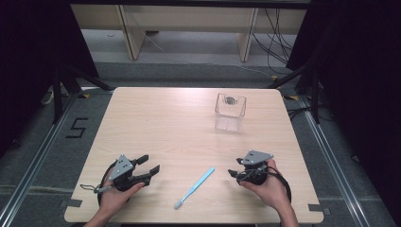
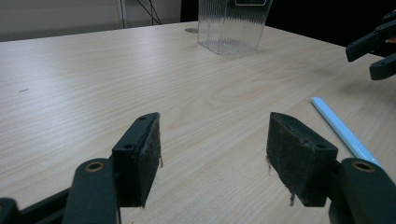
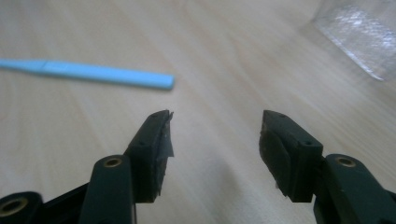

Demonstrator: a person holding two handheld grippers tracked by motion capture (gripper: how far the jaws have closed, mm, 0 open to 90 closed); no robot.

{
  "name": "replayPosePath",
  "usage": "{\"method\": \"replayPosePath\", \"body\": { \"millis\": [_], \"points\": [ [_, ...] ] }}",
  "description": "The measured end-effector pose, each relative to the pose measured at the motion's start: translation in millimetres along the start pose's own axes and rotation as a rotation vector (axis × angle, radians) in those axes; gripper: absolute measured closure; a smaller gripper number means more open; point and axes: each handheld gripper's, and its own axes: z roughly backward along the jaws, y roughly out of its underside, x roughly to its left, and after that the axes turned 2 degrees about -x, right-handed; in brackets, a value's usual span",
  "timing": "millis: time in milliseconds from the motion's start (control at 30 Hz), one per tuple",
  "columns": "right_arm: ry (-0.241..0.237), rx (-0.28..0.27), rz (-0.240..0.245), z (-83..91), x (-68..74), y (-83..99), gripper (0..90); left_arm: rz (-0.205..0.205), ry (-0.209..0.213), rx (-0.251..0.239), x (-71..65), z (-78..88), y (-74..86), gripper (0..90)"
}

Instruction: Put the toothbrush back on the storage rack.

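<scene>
Grey floor [image 1: 42, 156], black curtains [image 1: 28, 47]

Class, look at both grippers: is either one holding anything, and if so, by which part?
Nothing is held. The left gripper and right gripper both stand open over bare table; the blue toothbrush lies untouched between them.

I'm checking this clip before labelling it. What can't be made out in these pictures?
- Dark thing inside the clear cup: high view, too small to identify.
- Toothbrush bristles: high view, too small; in the left gripper view the right jaw covers that end.
- Cup top: left gripper view, cut off by the upper edge; right gripper view, blurred at the corner.
</scene>
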Motion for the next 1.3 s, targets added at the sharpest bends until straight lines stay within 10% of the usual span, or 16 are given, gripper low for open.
{"method": "replayPosePath", "body": {
  "millis": [100,367,600,867,933,967,1300],
  "points": [
    [-0.021,0.076,0.077,-1.1,0.9,-10.9,43.1,0.003,0.001,-0.002,0.4,0.3,0.0,34.5],
    [0.025,0.166,0.098,-1.1,-11.1,-16.6,50.6,0.003,0.001,-0.001,0.5,0.3,0.0,34.9],
    [-0.046,0.246,0.169,-5.1,-6.4,-27.8,51.0,0.012,0.007,-0.009,1.0,-1.2,0.3,35.4],
    [-0.178,0.352,0.498,-17.7,13.7,-69.2,44.6,0.005,0.004,0.001,0.6,0.1,0.0,35.7],
    [-0.180,0.394,0.499,-18.3,17.8,-72.5,44.4,0.005,0.006,0.000,0.6,0.2,0.0,35.7],
    [-0.227,0.393,0.586,-26.3,21.4,-79.8,44.1,0.005,0.007,0.000,0.7,0.2,0.0,35.8],
    [-0.331,0.506,0.717,-54.7,44.7,-97.8,40.7,0.006,0.010,0.004,0.3,-0.1,0.0,36.1]
  ]
}}
